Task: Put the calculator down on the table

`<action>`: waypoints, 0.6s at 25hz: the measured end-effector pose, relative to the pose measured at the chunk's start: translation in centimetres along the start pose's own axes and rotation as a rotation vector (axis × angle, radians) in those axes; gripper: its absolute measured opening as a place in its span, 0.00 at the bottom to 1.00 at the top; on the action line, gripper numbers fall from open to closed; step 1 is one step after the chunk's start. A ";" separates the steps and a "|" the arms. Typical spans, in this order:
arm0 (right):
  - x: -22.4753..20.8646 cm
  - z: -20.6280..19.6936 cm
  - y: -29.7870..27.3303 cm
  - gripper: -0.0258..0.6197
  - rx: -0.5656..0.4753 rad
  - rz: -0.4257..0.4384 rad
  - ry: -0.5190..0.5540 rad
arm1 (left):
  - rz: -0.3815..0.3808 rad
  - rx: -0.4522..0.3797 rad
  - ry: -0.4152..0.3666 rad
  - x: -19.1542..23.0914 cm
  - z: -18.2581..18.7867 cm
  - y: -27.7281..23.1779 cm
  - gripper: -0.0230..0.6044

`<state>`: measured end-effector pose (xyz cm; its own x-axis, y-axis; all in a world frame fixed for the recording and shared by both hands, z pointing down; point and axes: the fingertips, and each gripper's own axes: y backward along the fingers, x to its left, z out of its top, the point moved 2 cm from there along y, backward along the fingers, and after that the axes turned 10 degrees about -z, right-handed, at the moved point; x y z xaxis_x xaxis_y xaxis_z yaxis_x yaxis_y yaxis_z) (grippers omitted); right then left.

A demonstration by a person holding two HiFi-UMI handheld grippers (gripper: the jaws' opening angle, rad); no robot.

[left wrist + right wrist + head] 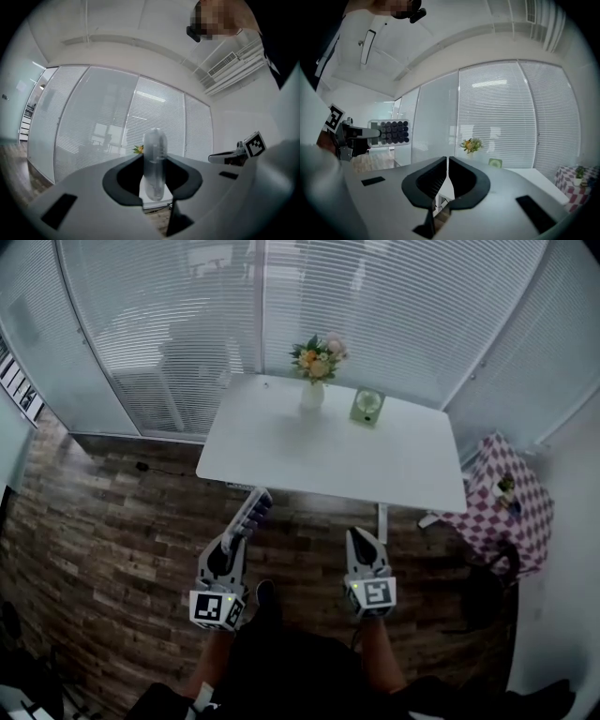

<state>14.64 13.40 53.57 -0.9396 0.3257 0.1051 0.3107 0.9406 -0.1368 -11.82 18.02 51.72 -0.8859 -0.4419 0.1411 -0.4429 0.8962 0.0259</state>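
Note:
In the head view, the calculator (254,511), grey with dark keys, sticks out forward from my left gripper (238,536), which is shut on its near end. It hangs over the wooden floor, just short of the near edge of the white table (328,451). The left gripper view shows the calculator (154,159) edge-on and upright between the jaws. My right gripper (363,538) is beside it, shut and holding nothing; its jaws (447,168) meet with only a thin slit between them. In the right gripper view, the calculator (390,131) faces the camera at the left.
On the table's far side stand a white vase of flowers (317,371) and a small green object (367,407). A stand with a pink checkered cloth (506,498) is to the table's right. Glass walls with blinds close off the back.

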 end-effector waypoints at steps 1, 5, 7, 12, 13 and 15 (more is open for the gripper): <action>0.2 0.3 -0.7 0.05 -0.003 -0.004 0.000 | -0.003 0.001 -0.003 0.7 0.2 -0.4 0.20; 0.4 0.7 -3.4 0.05 -0.002 -0.036 -0.008 | -0.021 0.013 -0.050 3.3 1.0 -2.4 0.20; 0.5 0.9 -4.8 0.05 0.011 -0.057 -0.010 | -0.038 0.005 -0.048 4.8 1.5 -3.7 0.20; 0.9 2.1 -7.2 0.05 -0.028 -0.123 -0.047 | -0.070 -0.006 -0.037 7.8 2.2 -5.4 0.20; 0.7 1.9 -7.5 0.05 -0.032 -0.142 -0.059 | -0.077 -0.004 -0.039 8.2 2.3 -5.7 0.20; 0.5 1.7 -7.9 0.05 -0.049 -0.154 -0.080 | -0.083 -0.001 -0.036 8.8 2.1 -6.2 0.20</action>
<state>11.44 5.94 52.99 -0.9844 0.1710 0.0418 0.1675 0.9829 -0.0769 -17.16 8.51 50.72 -0.8504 -0.5161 0.1027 -0.5152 0.8563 0.0371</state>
